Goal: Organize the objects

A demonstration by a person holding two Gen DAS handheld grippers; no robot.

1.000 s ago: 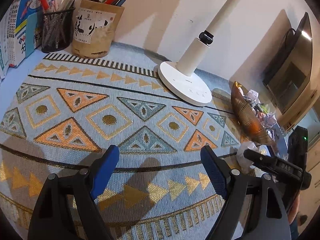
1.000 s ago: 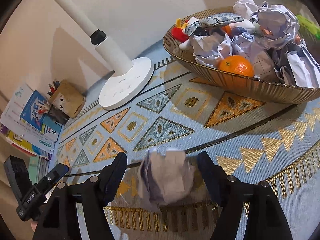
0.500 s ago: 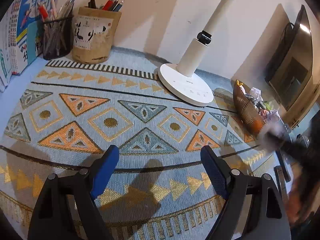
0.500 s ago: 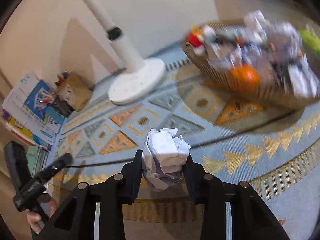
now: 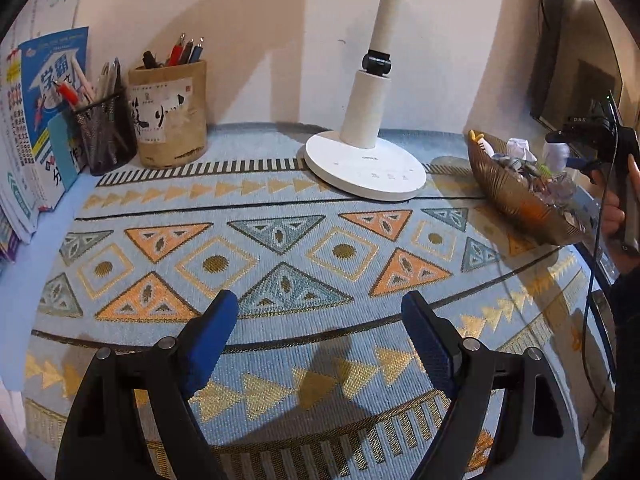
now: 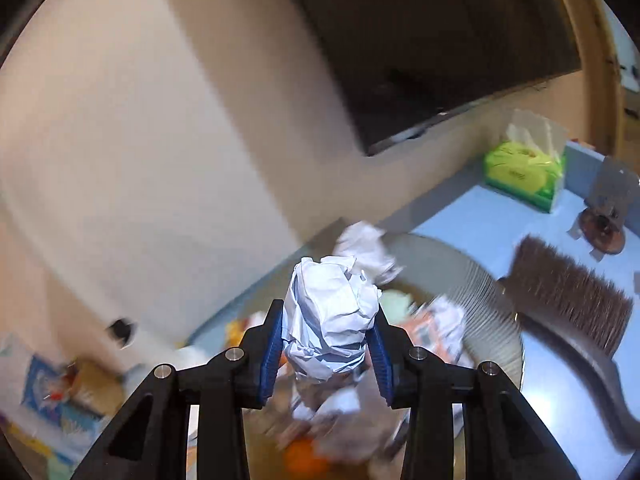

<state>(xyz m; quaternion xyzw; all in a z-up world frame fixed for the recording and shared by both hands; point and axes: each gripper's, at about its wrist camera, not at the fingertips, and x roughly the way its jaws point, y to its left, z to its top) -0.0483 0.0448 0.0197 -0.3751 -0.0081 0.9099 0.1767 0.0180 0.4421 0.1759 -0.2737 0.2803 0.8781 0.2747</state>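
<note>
A pale wall and a dark wall-mounted screen (image 6: 432, 40) backed a blue table partly covered by a patterned woven mat (image 5: 280, 248). The right gripper (image 6: 325, 354) was closed on a crumpled paper ball (image 6: 328, 320), its blue pads pressed to the ball's two sides, and it hung above the ribbed basket (image 6: 488, 304), which lay directly below and slightly ahead of the fingers. The ball stood taller than wide between the jaws, its long axis running up along the fingers. In my judgement the coming move turned on that vertical line: the ball seemed already over the basket's filling of other paper wads and an orange (image 6: 304, 458), so letting go would likely drop it inside. A dark brush (image 6: 568, 304) lay just beside the basket's far rim, and a green tissue box (image 6: 524, 172) stood well beyond; neither crowded the drop. The left gripper (image 5: 320, 320) was wide open and empty above the mat, well apart from the basket (image 5: 516, 196), with the white lamp base (image 5: 364, 164) between; the right was clearly the nearer.
</note>
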